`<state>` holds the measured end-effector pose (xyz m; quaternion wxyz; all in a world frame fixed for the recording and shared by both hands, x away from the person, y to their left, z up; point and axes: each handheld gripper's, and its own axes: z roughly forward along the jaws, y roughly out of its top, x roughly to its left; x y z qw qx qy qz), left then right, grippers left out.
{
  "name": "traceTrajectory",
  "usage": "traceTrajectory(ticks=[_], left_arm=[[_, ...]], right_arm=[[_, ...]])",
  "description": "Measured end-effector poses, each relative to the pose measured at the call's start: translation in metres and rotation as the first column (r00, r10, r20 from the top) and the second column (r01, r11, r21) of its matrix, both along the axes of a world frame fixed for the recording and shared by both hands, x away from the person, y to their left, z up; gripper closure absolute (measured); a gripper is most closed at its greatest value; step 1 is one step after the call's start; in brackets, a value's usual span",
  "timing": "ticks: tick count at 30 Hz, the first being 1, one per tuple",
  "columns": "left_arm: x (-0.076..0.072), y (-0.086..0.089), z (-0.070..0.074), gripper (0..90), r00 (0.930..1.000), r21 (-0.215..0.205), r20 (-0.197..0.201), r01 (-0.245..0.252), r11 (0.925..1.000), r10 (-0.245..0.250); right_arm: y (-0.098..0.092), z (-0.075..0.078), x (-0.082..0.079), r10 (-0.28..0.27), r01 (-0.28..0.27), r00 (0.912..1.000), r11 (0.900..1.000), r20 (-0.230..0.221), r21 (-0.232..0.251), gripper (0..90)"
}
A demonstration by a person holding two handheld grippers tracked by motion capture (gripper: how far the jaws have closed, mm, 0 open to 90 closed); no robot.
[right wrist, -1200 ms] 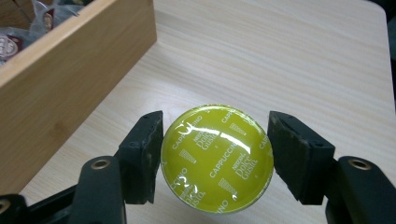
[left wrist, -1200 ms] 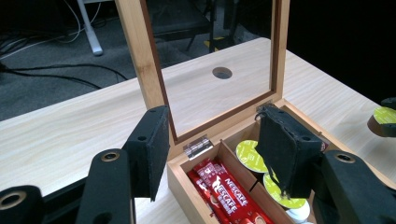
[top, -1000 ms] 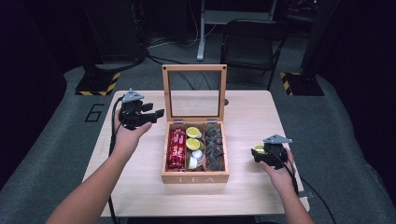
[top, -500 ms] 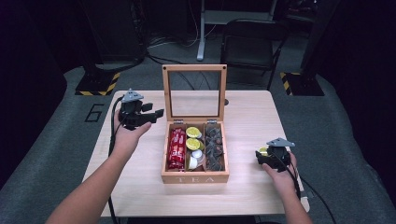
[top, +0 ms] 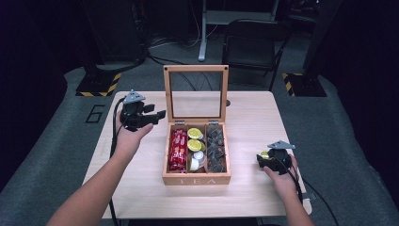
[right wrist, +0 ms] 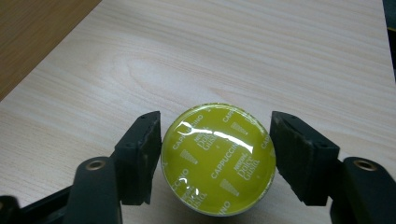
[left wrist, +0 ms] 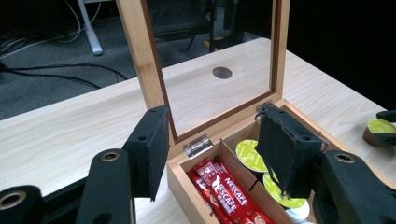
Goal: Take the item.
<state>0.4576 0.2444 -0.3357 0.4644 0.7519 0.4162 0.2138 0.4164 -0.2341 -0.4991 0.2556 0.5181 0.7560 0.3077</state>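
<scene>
The yellow coffee pod (right wrist: pixel 218 159) sits on the table (top: pixel 249 127), at about 4 o'clock from the wooden tea box (top: pixel 196 178). It lies right between the jaws of the right gripper (right wrist: pixel 215 161). The jaws have just been opening. The left jaw looks like it is just touching the pod, and the right jaw has a small gap. The left gripper (top: pixel 149 115) hangs at 10 o'clock from the box, jaws apart, holding nothing.
</scene>
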Motion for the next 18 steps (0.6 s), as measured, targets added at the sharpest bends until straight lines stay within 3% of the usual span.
traceTrajectory(ticks=[11, 18], left_arm=[[-0.0009, 0.0017, -0.0021, 43.5, 1.0000, -0.005, 0.001, -0.003, 1.0000, 0.003], [-0.0010, 0.0027, -0.0020, 43.4, 1.0000, -0.002, -0.004, -0.003, 1.0000, 0.003]], right_arm=[[0.0029, 0.0007, -0.0003, 0.001, -0.001, 1.0000, 1.000, -0.009, 0.002, 29.4], [0.0007, 0.0062, 0.0000, -0.005, 0.005, 0.9998, 1.000, 0.019, -0.012, 26.6]])
